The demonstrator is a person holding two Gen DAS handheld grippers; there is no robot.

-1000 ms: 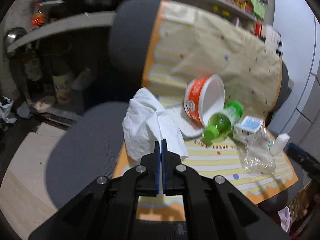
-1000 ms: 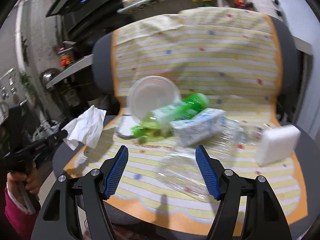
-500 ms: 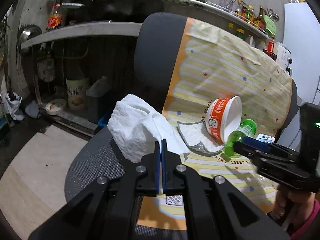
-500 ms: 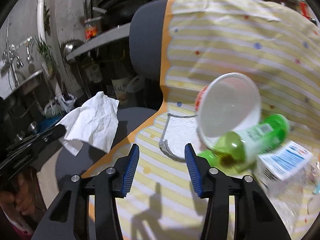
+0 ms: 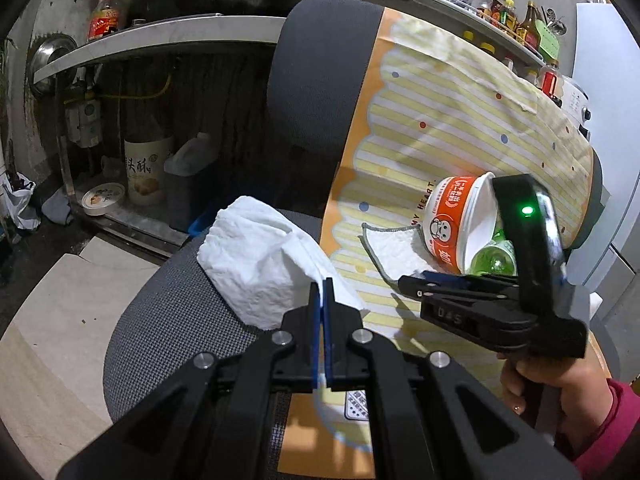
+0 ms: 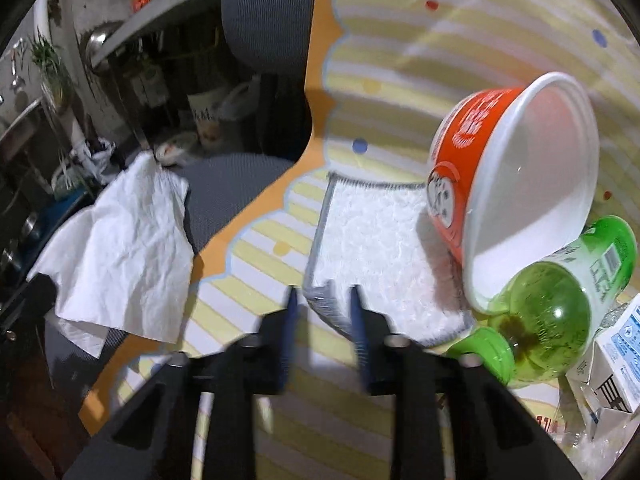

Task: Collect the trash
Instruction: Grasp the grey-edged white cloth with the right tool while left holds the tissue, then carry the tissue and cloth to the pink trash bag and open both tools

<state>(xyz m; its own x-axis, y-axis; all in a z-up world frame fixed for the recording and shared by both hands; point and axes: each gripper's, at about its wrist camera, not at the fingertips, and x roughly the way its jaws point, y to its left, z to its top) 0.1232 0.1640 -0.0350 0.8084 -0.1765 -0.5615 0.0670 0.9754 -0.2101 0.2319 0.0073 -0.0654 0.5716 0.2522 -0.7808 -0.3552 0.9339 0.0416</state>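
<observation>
A grey mesh office chair (image 5: 172, 308) fills both views, its seat and back draped with a yellow-striped, orange-edged cloth (image 5: 452, 120) dotted in colours. On the striped seat lies the trash: an orange-and-white paper bowl (image 6: 516, 176) tipped on its side with its open mouth facing right, a green plastic bottle (image 6: 560, 308) lying against the bowl's lower rim, and a small blue-and-white carton (image 6: 616, 352) just beside the bottle at the right edge. A white, grey-edged rag (image 6: 376, 248) lies flat on the cloth, touching the bowl's side. The left gripper (image 5: 322, 300) has its jaws pressed together on a crumpled white paper towel (image 5: 260, 260), which hangs clear above the seat's left part. The right gripper (image 6: 323, 312), held by a hand (image 5: 560, 384) in a red sleeve, has its jaws narrowly apart, straddling the near corner of the rag; the frame is blurred, so contact cannot be told.
</observation>
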